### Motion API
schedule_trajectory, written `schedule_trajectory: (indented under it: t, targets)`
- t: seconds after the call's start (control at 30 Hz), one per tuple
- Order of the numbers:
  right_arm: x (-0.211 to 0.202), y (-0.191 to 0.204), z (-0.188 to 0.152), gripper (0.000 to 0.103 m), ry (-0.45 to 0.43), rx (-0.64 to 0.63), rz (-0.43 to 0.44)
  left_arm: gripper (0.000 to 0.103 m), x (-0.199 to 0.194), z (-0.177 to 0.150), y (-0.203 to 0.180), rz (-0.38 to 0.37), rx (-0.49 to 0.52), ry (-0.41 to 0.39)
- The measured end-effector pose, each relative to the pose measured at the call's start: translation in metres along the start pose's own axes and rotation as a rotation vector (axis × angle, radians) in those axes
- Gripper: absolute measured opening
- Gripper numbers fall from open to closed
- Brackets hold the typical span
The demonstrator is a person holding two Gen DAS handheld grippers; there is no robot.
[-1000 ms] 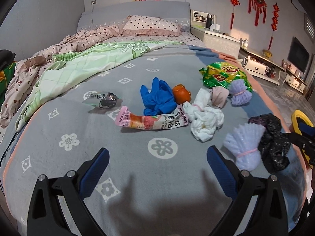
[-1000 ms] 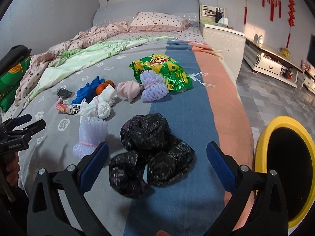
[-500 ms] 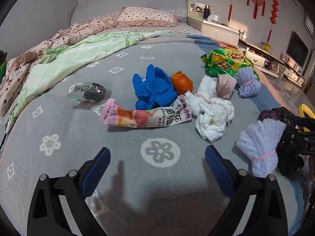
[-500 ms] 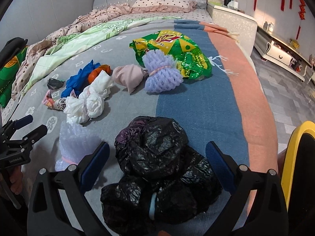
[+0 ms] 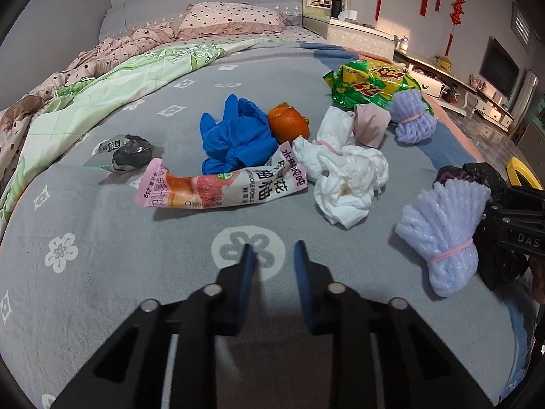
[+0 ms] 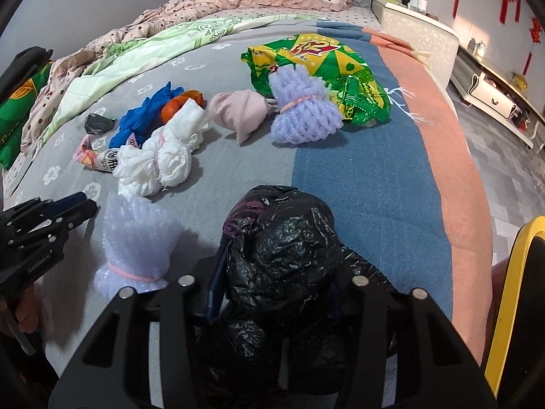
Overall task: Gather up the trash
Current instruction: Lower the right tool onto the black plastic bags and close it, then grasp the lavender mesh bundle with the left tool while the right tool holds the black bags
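The right gripper (image 6: 272,293) is clamped on the black bag (image 6: 282,266), its blue pads pressed into the crinkled plastic on either side, and the risk sits right there: the bag is a lumpy knot of thin film with more bulges hanging below the fingers, so a lift could well let the plastic slide through the pads, or raise only the top lobe while the rest drags across the blanket (image 6: 357,177). The foam net (image 6: 136,245) lies just to the left of that gripper, touching or nearly touching the bag, and may get swept along. The yellow bin (image 6: 511,306) stands to the far right, past the bed's edge — a dropped bag on that swing would likely land on the floor. The left gripper (image 5: 272,255) has its fingers nearly together with only a narrow gap, holding nothing, low over the blanket and pointing up the bed. Ahead of it lie the pink wrapper (image 5: 221,187) and white tissue (image 5: 344,177), with the blue glove (image 5: 235,136), orange peel (image 5: 289,124) and green packet (image 5: 371,85) beyond; a second foam net (image 5: 412,121) sits far right. Both grippers are held close to level, tipped slightly down toward the bed — the right one is lower and buried in its load.
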State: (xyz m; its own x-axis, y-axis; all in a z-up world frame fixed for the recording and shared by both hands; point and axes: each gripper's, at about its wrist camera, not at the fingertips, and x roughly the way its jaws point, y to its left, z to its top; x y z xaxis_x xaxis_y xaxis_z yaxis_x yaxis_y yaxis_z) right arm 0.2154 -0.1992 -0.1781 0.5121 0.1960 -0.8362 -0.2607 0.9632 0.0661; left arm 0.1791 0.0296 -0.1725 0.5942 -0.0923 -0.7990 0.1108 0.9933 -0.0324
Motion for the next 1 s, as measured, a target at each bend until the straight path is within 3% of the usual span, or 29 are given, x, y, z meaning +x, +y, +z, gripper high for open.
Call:
schedule_trajectory:
  t: [0.07, 0.23, 0.6, 1.0]
  targets:
    - [-0.004, 0.001, -0.001, 0.040, -0.010, 0.004, -0.001, 0.005, -0.002, 0.000, 0.001, -0.005, -0.003, 0.003]
    - [-0.024, 0.002, -0.003, 0.040, -0.057, 0.009, 0.008, 0.001, -0.012, -0.001, 0.009, -0.018, -0.009, -0.009]
    - [-0.064, 0.000, -0.013, 0.040, -0.137, 0.043, 0.060, 0.001, -0.043, -0.003, 0.041, -0.083, -0.054, -0.034]
    - [-0.079, 0.001, -0.028, 0.040, -0.149, 0.050, 0.089, 0.001, -0.068, -0.034, 0.072, -0.035, -0.034, 0.016]
